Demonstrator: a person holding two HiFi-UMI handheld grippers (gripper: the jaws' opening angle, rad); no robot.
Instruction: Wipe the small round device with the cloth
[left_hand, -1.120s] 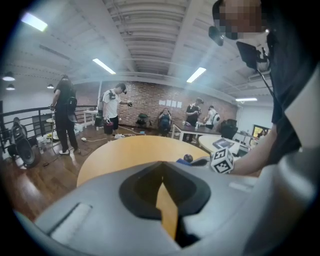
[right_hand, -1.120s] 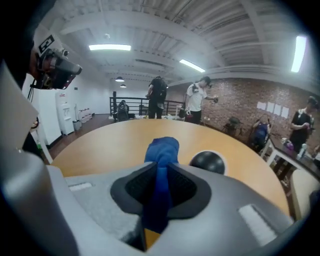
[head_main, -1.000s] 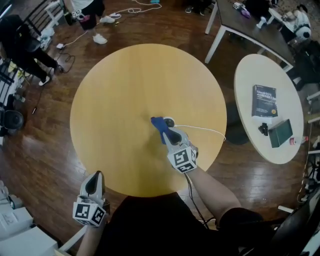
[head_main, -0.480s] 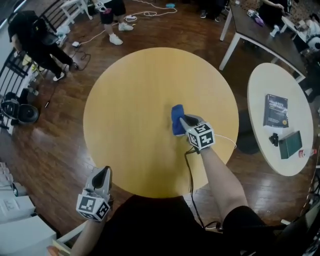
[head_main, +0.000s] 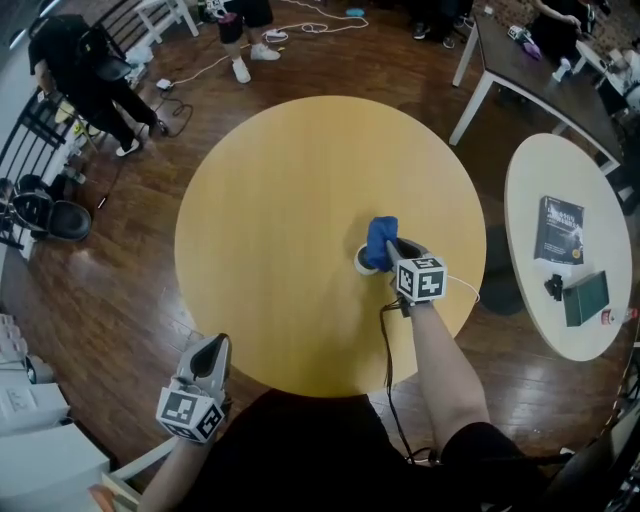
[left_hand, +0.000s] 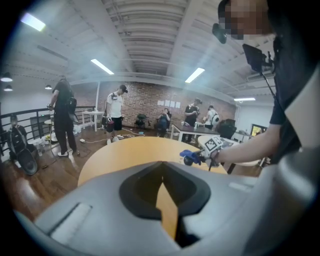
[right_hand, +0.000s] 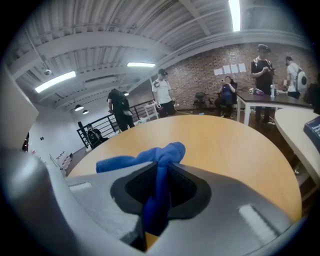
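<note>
On the round yellow table (head_main: 280, 200) lies the small round white device (head_main: 365, 262), right of centre. The blue cloth (head_main: 381, 240) hangs bunched just above and right of it, touching or nearly touching its far edge. My right gripper (head_main: 392, 250) is shut on the cloth (right_hand: 167, 151), which runs down between the jaws (right_hand: 161, 165). A thin white cable (head_main: 465, 287) trails toward the table's right edge. My left gripper (head_main: 205, 352) hovers off the near left rim of the table (left_hand: 125, 152), shut, nothing between its jaws (left_hand: 161, 170).
A white round side table (head_main: 530, 170) at the right carries a dark book (head_main: 560, 230) and a green box (head_main: 585, 297). A dark rectangular table (head_main: 520, 65) stands at the top right. People stand at the top left, beside cables on the wooden floor.
My right gripper has swept the cloth rightward over the device and rolled its wrist. The device, hidden half a second ago, now shows at the cloth's near left. The left gripper stayed put.
</note>
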